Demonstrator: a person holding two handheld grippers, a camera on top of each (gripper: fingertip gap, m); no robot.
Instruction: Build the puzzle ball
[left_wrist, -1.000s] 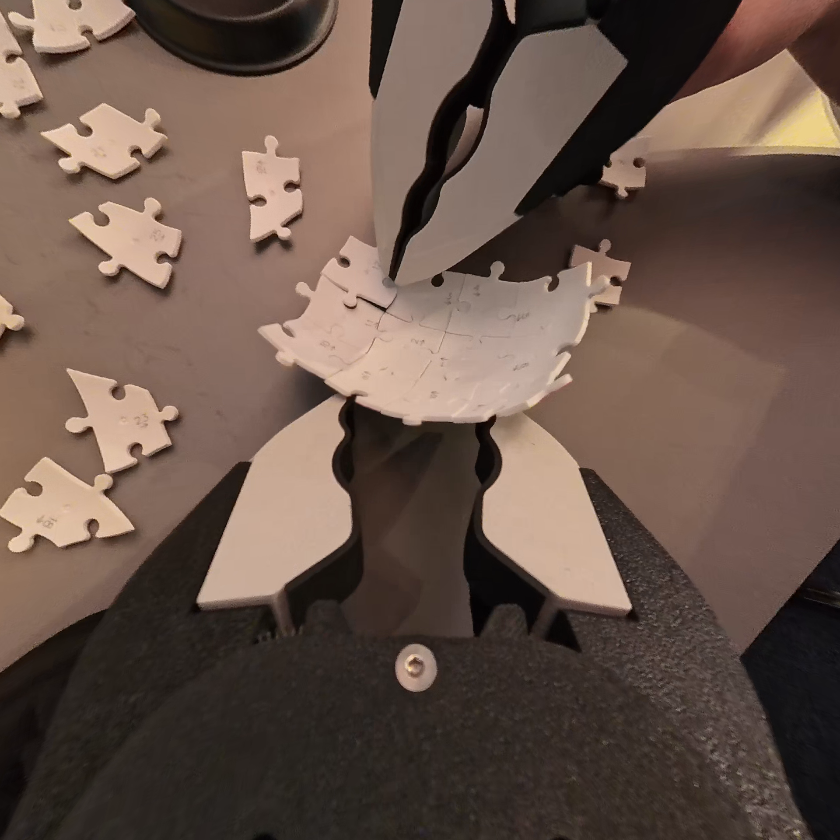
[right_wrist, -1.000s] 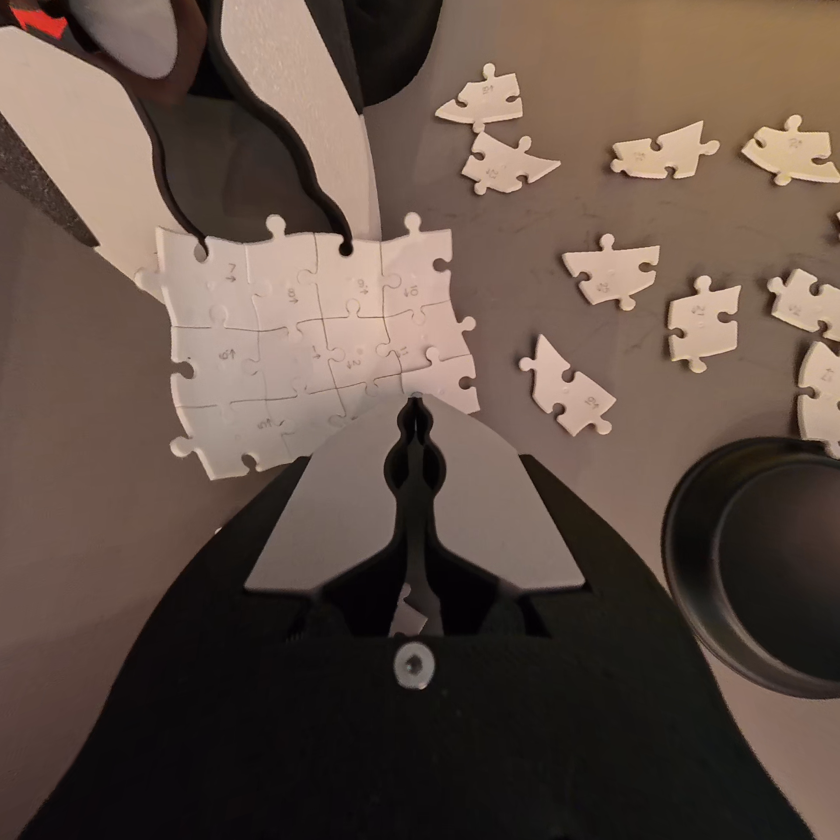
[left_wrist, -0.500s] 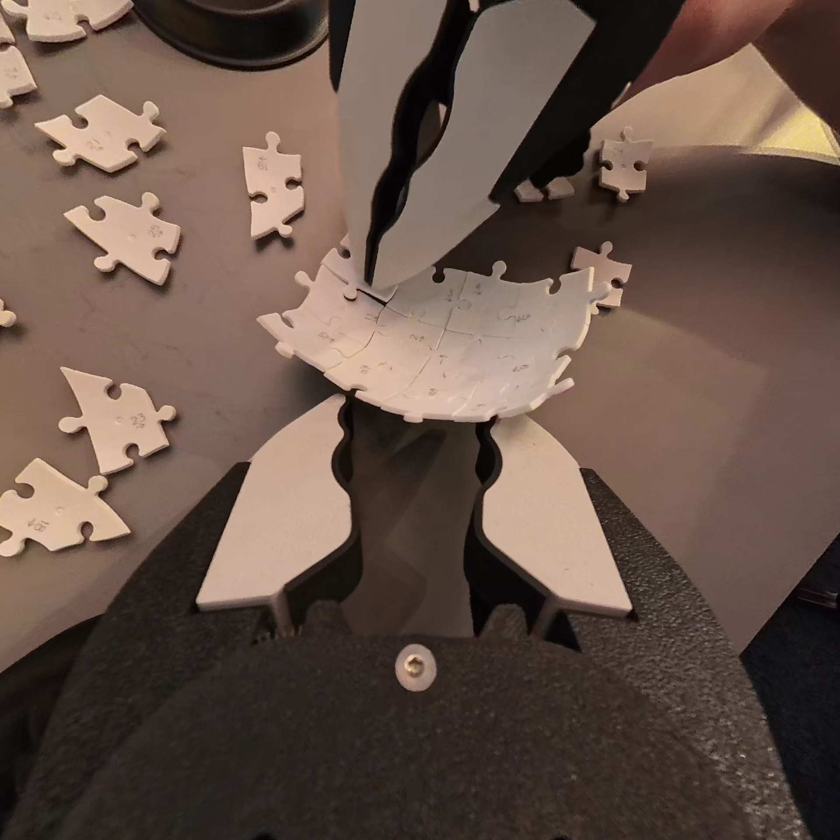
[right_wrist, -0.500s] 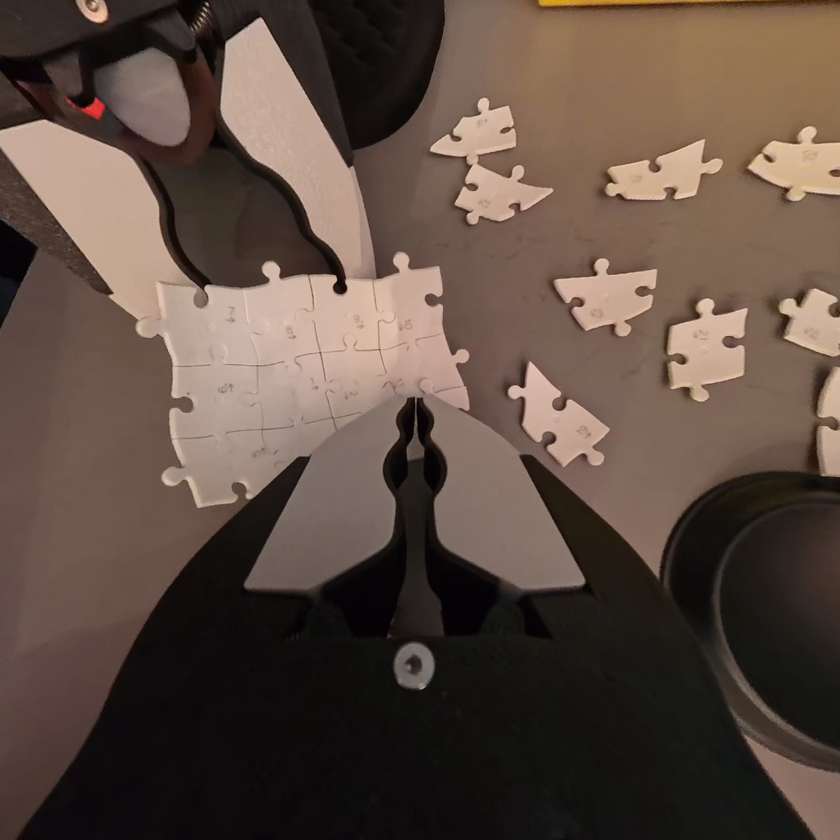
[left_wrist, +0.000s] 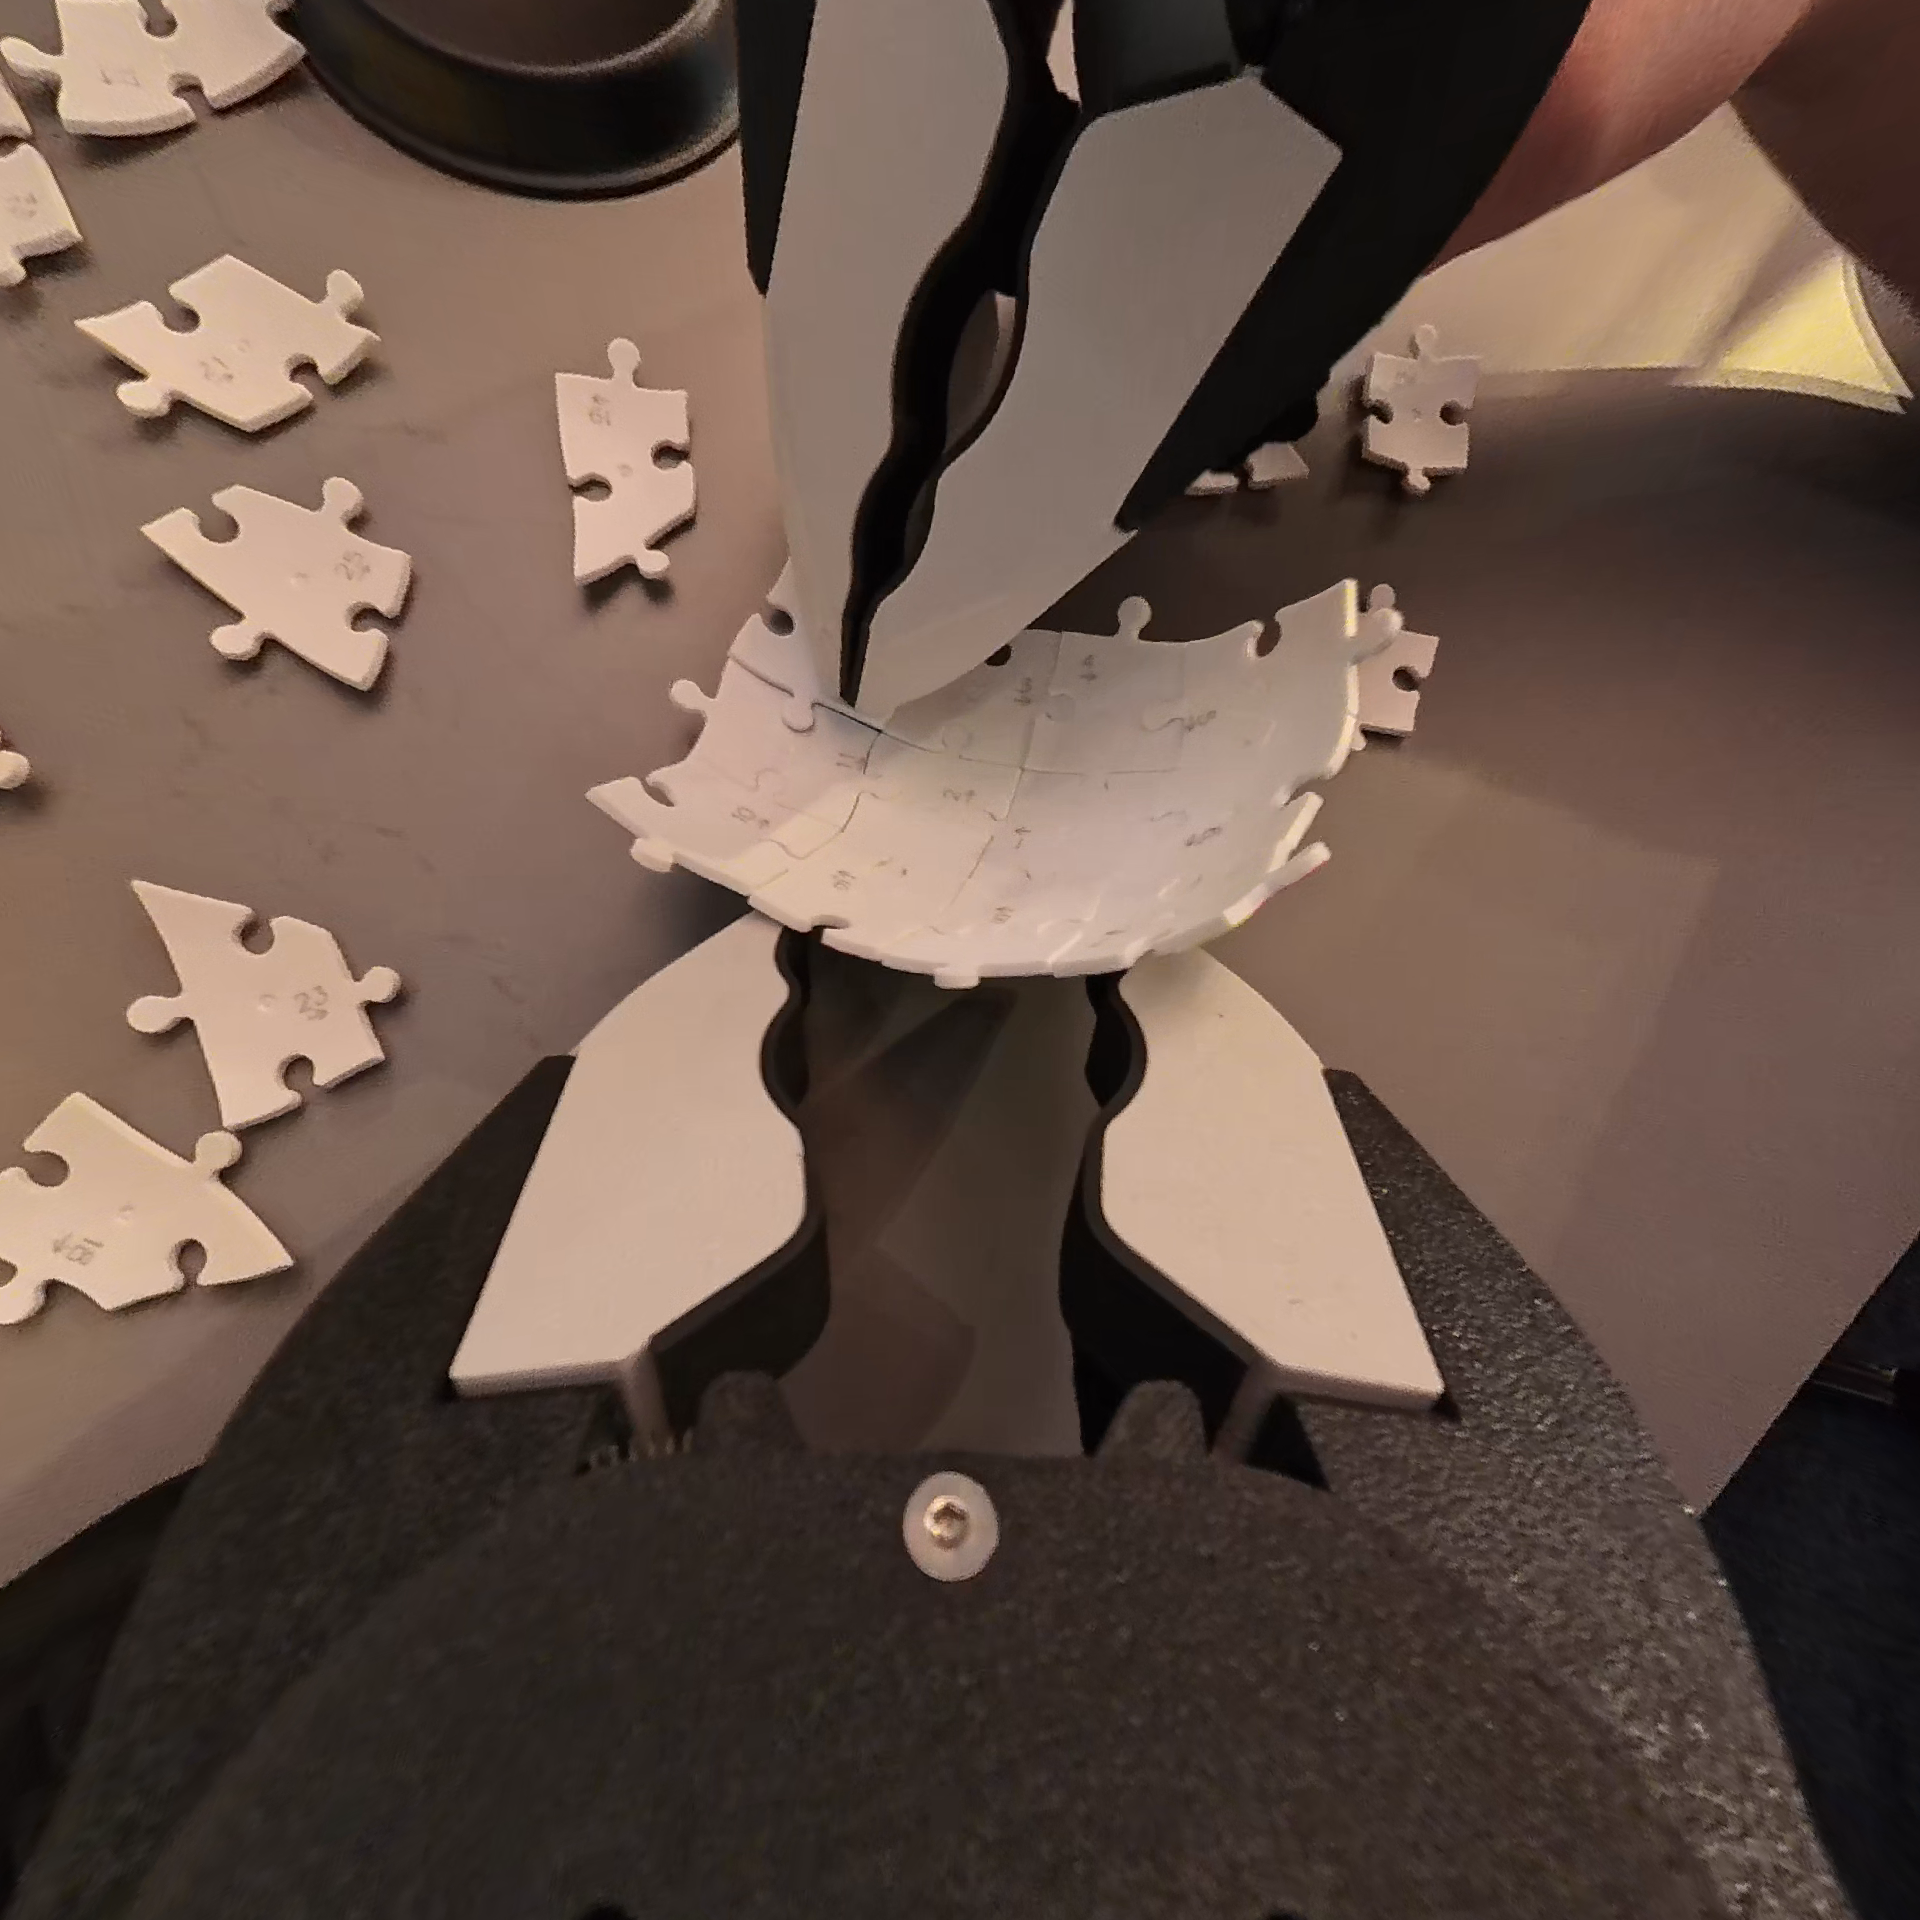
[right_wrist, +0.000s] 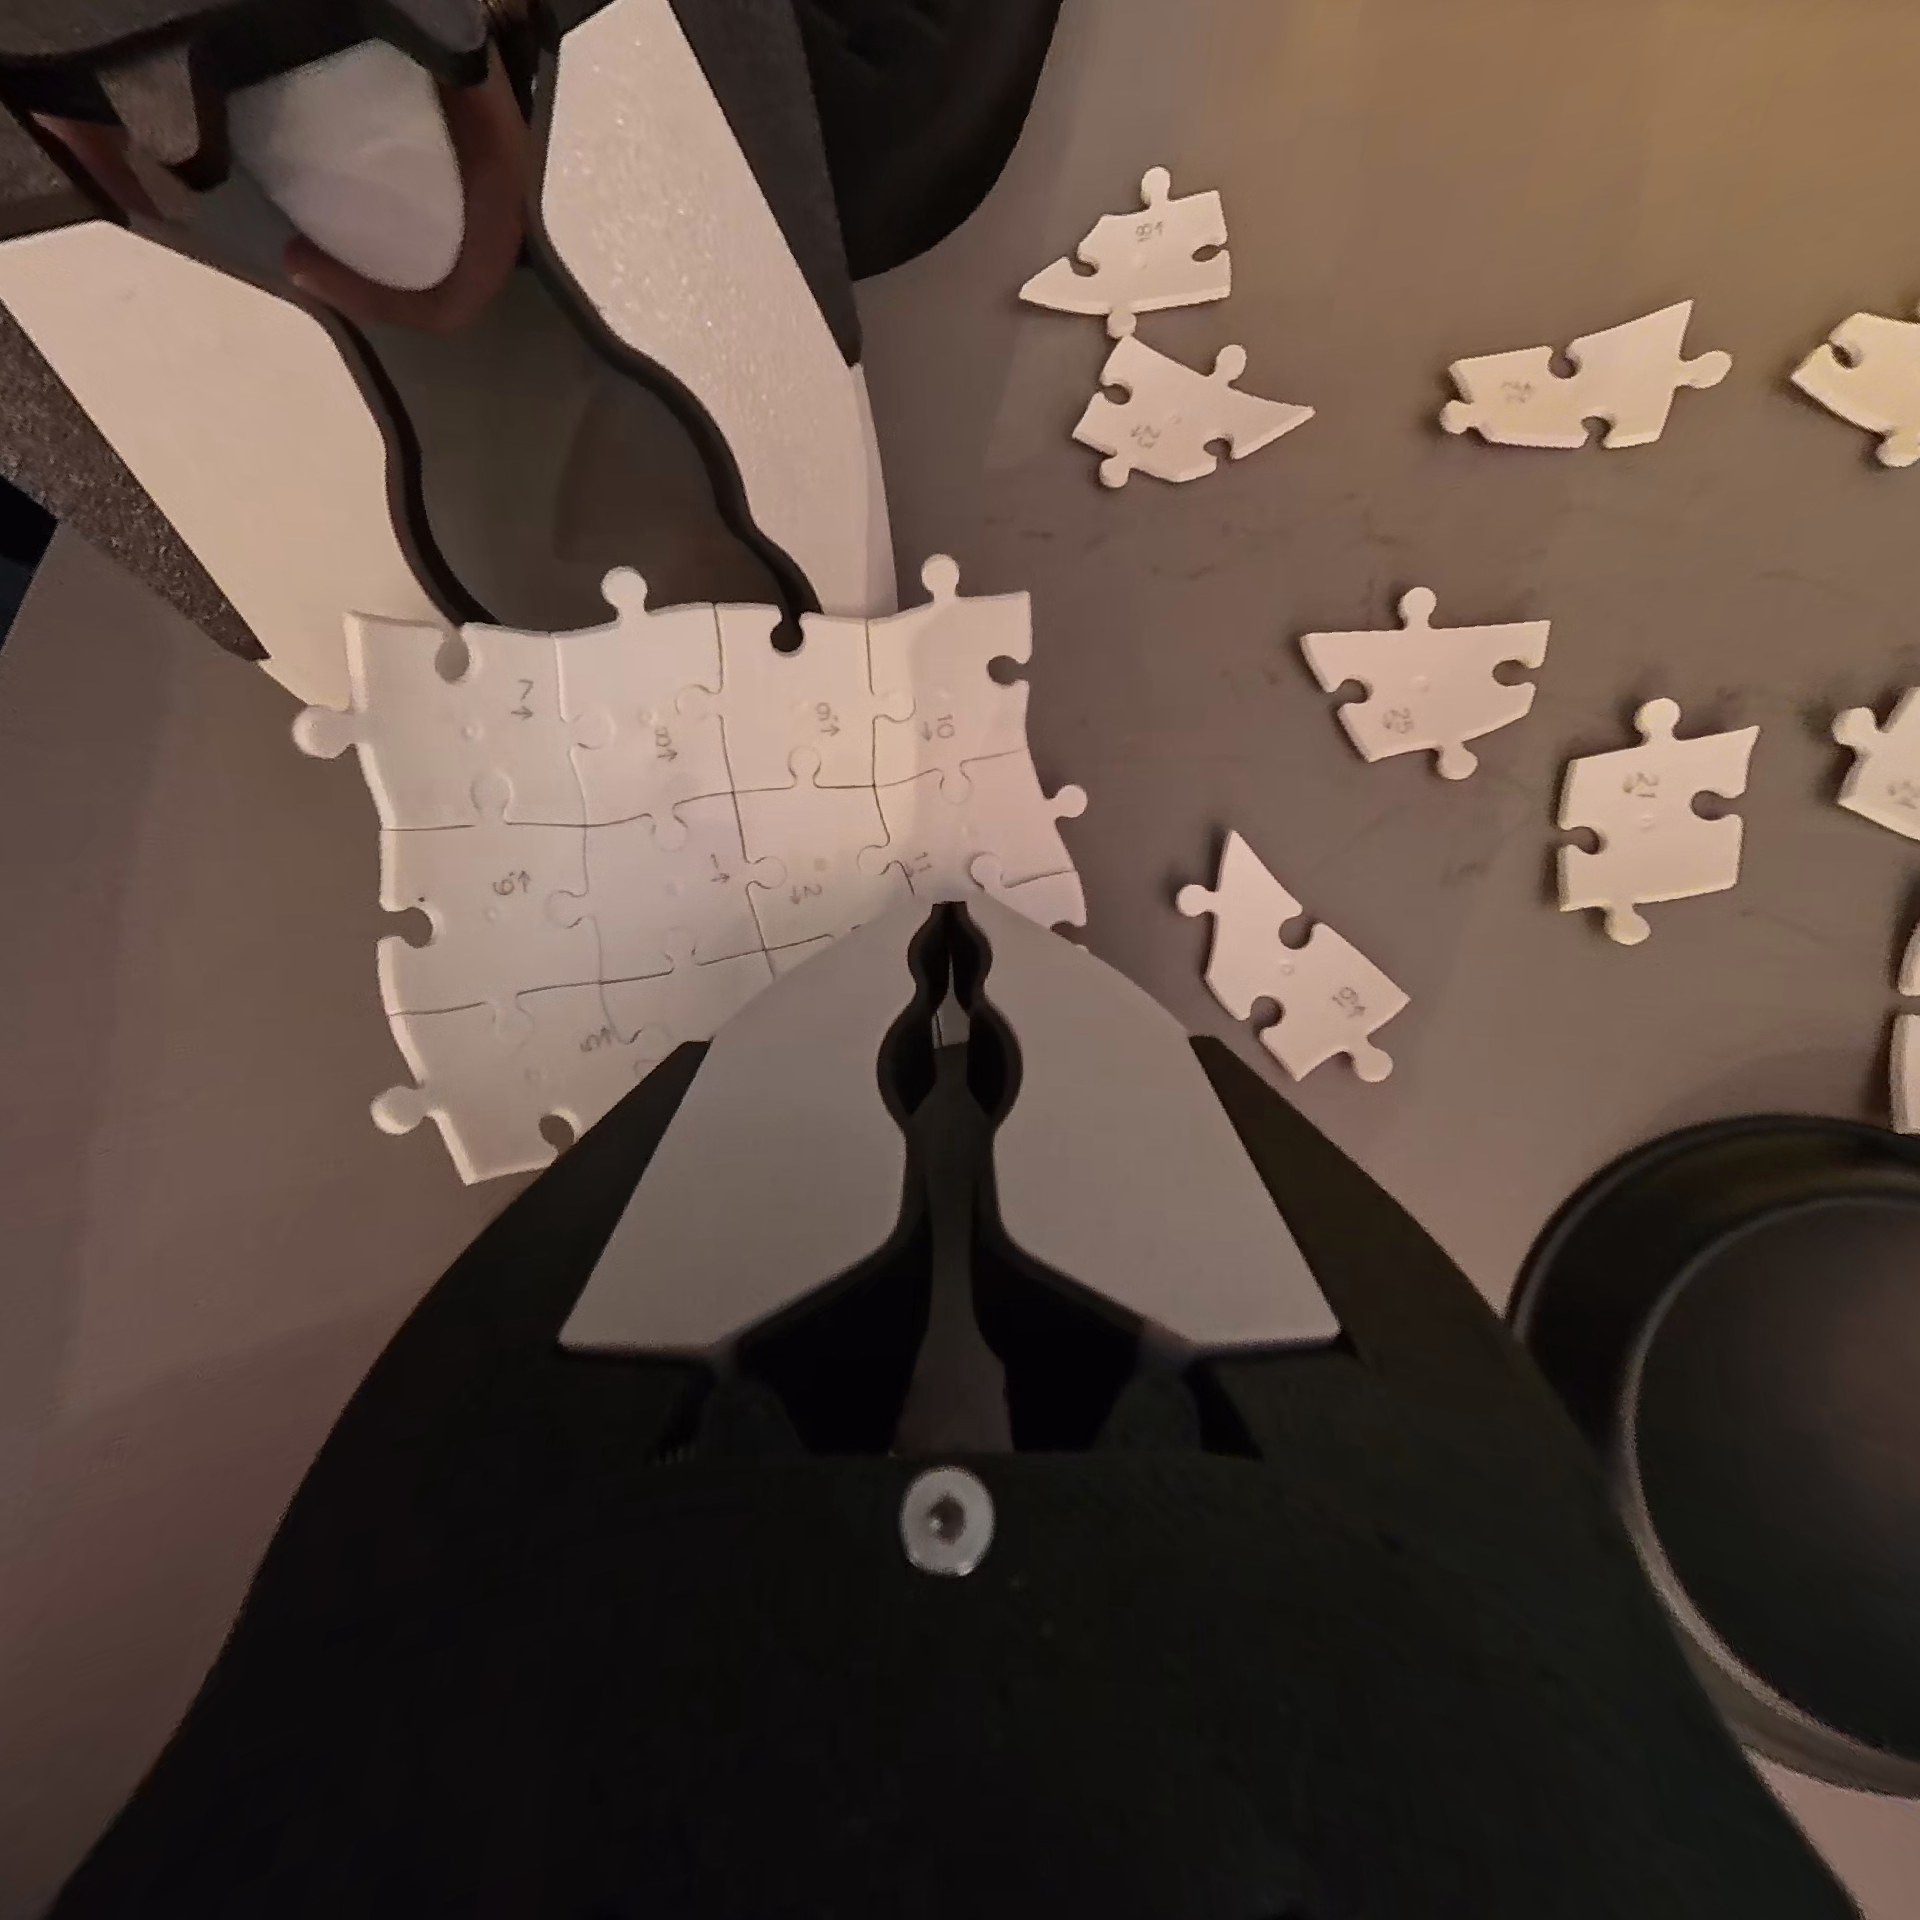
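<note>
A curved white assembled puzzle section (left_wrist: 1039, 800) of several joined pieces sits in the middle of the dark table. My left gripper (left_wrist: 945, 966) is open, and its two fingertips lie at or under the section's near edge. My right gripper (right_wrist: 951, 914) is shut, and its tip touches a seam near one corner of the section (right_wrist: 665, 831). In the left wrist view the right gripper (left_wrist: 852, 696) comes down from above onto the far-left corner. In the right wrist view the left gripper (right_wrist: 623, 613) shows open at the section's far edge.
Loose white pieces lie on the table (left_wrist: 468, 727) to the left (left_wrist: 291, 571) (left_wrist: 260, 1008) (left_wrist: 623, 468) and far right (left_wrist: 1423, 405). They also show in the right wrist view (right_wrist: 1423, 686) (right_wrist: 1299, 977). A black round container (left_wrist: 520, 104) (right_wrist: 1745, 1455) stands nearby. A pale sheet (left_wrist: 1714, 312) lies far right. One gripper's finger ends stand about 4 cm off the other's.
The right gripper's tip has slid a little toward the section's corner, staying shut. The left gripper and the section have hardly moved.
</note>
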